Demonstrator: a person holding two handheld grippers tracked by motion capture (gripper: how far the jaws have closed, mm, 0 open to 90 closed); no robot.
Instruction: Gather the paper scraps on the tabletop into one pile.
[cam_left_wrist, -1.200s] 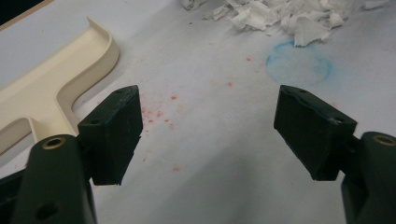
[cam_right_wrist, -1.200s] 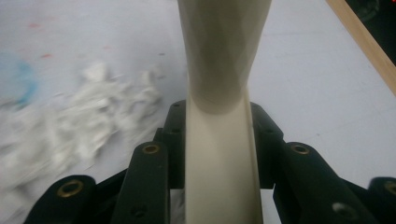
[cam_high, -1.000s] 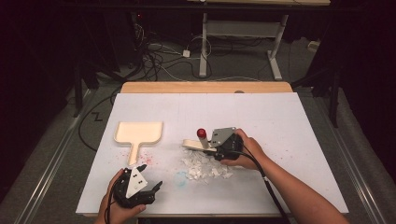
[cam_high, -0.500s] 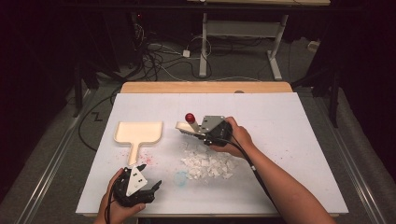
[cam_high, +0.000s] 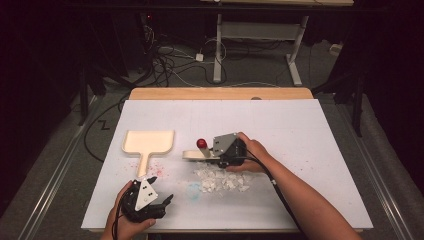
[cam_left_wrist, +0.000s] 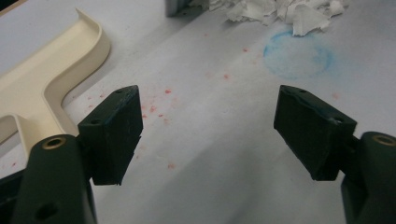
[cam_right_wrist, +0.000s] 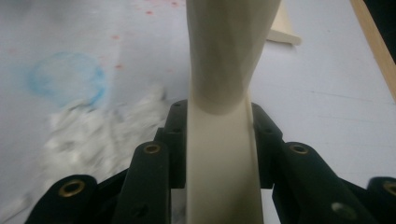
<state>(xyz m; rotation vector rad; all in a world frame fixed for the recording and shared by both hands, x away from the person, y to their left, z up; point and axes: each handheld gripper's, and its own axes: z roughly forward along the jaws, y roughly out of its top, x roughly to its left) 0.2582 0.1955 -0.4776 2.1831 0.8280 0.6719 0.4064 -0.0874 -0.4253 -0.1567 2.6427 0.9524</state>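
Observation:
A cream brush (cam_high: 190, 154) with a red knob (cam_high: 201, 143) lies low over the white table cover, just beyond a pile of torn paper scraps (cam_high: 221, 178). My right gripper (cam_high: 214, 153) is shut on its handle (cam_right_wrist: 218, 88), which runs up between the jaws in the right gripper view. The scraps (cam_right_wrist: 88, 135) lie blurred at its left there. A cream dustpan (cam_high: 148, 143) lies flat left of the brush, handle toward me. My left gripper (cam_high: 161, 204) rests open near the front edge, nothing between its pads (cam_left_wrist: 114, 130); the dustpan (cam_left_wrist: 51, 79) sits beyond it on the left.
A faint blue ring (cam_high: 193, 190) and red specks (cam_left_wrist: 159, 109) mark the white cover (cam_high: 300, 130). A wooden strip (cam_high: 220, 93) edges the table's far side. Cables (cam_high: 170, 60) and desk legs (cam_high: 218, 50) lie on the floor beyond.
My right gripper carried the brush away and leftward off the scraps, then brought it back down just beyond the pile. The left gripper stayed put, open.

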